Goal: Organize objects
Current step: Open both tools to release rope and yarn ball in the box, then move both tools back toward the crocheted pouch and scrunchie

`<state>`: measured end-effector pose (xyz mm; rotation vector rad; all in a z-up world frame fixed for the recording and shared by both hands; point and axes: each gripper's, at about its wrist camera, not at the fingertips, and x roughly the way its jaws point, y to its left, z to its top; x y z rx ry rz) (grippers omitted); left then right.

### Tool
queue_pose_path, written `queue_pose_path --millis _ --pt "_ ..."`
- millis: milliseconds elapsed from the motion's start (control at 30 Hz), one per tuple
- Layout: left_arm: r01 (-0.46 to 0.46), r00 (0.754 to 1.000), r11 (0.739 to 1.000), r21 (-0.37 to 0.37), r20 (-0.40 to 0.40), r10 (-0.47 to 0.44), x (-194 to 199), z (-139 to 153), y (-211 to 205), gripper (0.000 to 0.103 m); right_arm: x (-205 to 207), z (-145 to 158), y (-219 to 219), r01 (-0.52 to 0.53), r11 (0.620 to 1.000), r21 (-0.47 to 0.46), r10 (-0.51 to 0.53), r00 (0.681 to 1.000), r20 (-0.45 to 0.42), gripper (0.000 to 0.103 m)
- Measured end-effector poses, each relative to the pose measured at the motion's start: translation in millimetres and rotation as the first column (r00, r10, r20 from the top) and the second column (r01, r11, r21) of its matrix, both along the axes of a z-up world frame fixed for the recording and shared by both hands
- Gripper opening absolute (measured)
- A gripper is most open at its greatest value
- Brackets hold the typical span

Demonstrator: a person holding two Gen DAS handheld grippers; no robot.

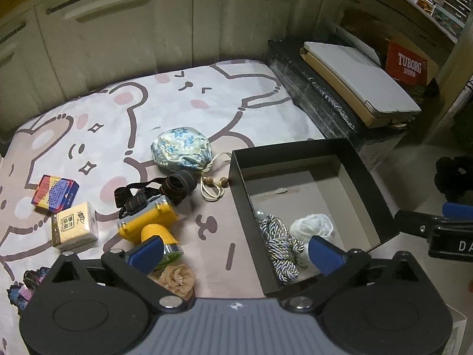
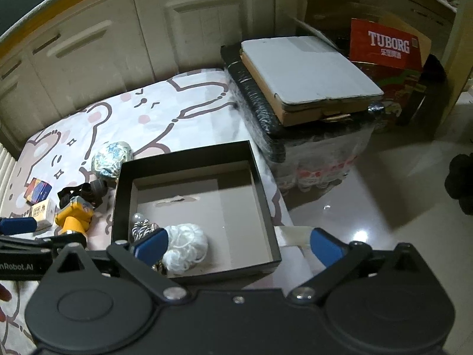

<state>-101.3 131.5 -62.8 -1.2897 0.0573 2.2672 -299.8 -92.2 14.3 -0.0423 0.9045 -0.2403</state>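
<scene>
A black open box (image 1: 366,177) (image 2: 260,189) stands on the bed's right side. In it lie a coiled blue-white cord (image 1: 279,245) (image 2: 142,227) and a white yarn ball (image 1: 313,226) (image 2: 186,247). On the sheet lie a yellow headlamp (image 1: 150,219) (image 2: 75,216), a blue floral pouch (image 1: 180,149) (image 2: 111,156), a blue-red box (image 1: 54,193) (image 2: 38,190), a tissue pack (image 1: 75,226) (image 2: 43,213) and a beige fabric flower (image 1: 177,276). My left gripper (image 1: 236,251) is open and empty, over the box's near left wall. My right gripper (image 2: 236,247) is open and empty over the box's near edge.
A cartoon-print sheet (image 1: 183,100) covers the bed. Cabinets (image 1: 118,35) stand behind it. A black wrapped block with a flat cardboard box (image 2: 304,74) on top stands right of the bed, with a red Tuborg carton (image 2: 387,47) behind. Dark knitwear (image 1: 20,287) lies at the left.
</scene>
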Motion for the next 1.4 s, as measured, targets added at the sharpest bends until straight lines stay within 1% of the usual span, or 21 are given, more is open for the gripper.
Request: queue_pose_path --millis 300,533,800,1000,1167,1400 --pt "-0.015 1.0 1.0 0.011 -0.005 0.015 -3 -1 -9 0.103 -3 0 1 0.064 0.998 -0.018 -0.064 0.998 0.017 0.103" --pt "-0.055 0.998 0.998 0.014 -0.013 0.055 -12 -2 -29 0.103 6 0 14 0.067 0.998 -0.018 -0.066 0.998 0.023 0.103" --pt "-0.118 0.993 0.993 0.014 -0.022 0.119 -22 -3 -66 0.103 23 -5 42 0.037 0.999 -0.025 -0.037 0.999 0.016 0.103" --pt "-0.158 0.987 0.987 0.01 -0.027 0.159 -28 -5 -94 0.103 35 -8 63 0.04 0.999 -0.02 -0.04 0.999 0.014 0.103" --pt "-0.197 0.98 0.98 0.007 -0.037 0.198 -31 -5 -119 0.103 47 -10 84 0.016 1.0 -0.007 -0.015 1.0 0.01 0.103" --pt "-0.255 0.966 0.967 0.013 -0.047 0.256 -35 -4 -156 0.103 63 -14 114 0.015 1.0 0.017 -0.015 1.0 0.016 0.103"
